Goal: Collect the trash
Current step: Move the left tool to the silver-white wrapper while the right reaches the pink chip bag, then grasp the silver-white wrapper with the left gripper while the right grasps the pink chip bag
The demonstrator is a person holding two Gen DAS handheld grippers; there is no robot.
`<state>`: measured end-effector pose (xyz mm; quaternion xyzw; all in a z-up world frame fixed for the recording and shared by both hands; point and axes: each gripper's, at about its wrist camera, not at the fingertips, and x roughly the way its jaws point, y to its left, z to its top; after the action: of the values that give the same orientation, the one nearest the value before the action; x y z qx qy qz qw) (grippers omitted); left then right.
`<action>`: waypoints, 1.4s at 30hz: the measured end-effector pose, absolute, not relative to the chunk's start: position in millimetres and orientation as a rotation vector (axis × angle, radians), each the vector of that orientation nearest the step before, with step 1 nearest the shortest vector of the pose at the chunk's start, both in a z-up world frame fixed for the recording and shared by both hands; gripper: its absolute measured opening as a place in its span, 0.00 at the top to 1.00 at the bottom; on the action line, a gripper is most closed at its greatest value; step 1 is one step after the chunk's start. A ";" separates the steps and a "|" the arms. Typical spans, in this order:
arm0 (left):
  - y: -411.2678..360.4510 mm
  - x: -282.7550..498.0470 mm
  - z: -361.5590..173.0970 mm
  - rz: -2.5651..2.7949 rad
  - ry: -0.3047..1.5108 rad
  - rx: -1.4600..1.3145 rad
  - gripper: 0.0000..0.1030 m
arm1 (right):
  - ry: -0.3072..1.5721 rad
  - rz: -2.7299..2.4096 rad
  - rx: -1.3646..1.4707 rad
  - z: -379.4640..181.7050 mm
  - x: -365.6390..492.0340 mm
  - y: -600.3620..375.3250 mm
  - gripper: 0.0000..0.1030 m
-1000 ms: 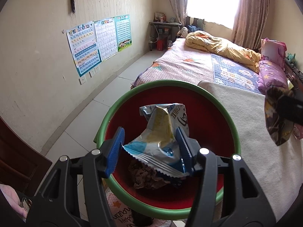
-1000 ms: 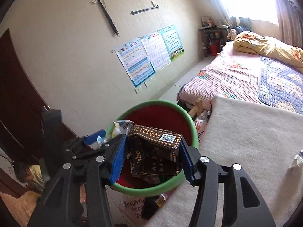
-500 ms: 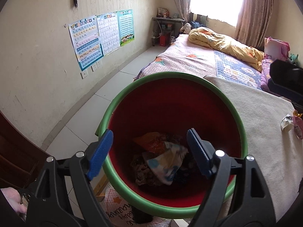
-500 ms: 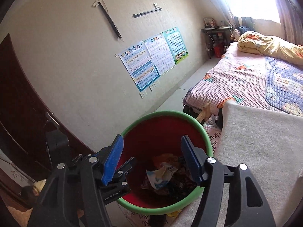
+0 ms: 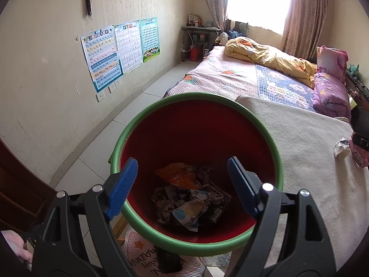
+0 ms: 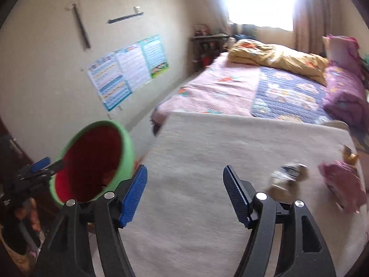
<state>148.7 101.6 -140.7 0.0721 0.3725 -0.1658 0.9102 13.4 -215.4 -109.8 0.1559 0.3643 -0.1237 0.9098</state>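
Observation:
A red bin with a green rim (image 5: 196,99) stands beside the beige blanket. Several crumpled wrappers (image 5: 189,198) lie at its bottom. My left gripper (image 5: 182,184) hangs open over the bin's mouth with nothing between its blue pads. My right gripper (image 6: 184,194) is over the beige blanket (image 6: 207,152); its jaws are opening and hold nothing. To its right on the blanket lie a crumpled white wrapper (image 6: 288,176) and a pink wrapper (image 6: 343,182), which the left wrist view also shows: white wrapper (image 5: 341,147), pink wrapper (image 5: 358,154). The bin (image 6: 92,159) sits at the left of the right wrist view.
A bed with a pink cover (image 5: 226,78), a yellow quilt (image 5: 269,57) and purple bedding (image 5: 329,92) lies beyond the blanket. Posters (image 5: 120,48) hang on the left wall above a tiled floor (image 5: 96,143). A small table (image 5: 198,39) stands by the window.
Both grippers let their wrappers fall into the bin and opened. The right gripper then swung right, away from the bin, over the blanket. The left stays above the bin.

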 end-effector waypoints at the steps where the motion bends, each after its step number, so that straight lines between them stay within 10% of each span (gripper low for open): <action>1: 98.5 146.1 -139.7 -0.346 0.768 0.150 0.25 | 0.749 -0.323 0.331 -112.1 -1.5 -239.0 0.36; 5: 74.8 130.3 -134.6 -0.377 0.763 0.166 0.25 | 0.850 -0.509 0.294 -129.6 -38.9 -314.0 0.23; 32: -251.3 63.0 -174.3 -0.821 0.858 0.356 0.25 | 1.028 -0.166 0.435 -180.8 -66.0 -424.9 0.22; 37: -274.4 77.3 -214.0 -0.763 0.997 0.430 0.61 | 1.001 -0.046 0.513 -163.3 -77.6 -411.3 0.22; 42: -256.2 72.9 -209.9 -0.744 1.007 0.362 0.68 | 0.940 -0.083 0.512 -149.5 -80.9 -418.5 0.21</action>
<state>72.9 -256.2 -209.9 0.1687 0.4684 -0.3463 0.7951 -80.9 -418.5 -149.5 0.2437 0.4478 -0.0393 0.8594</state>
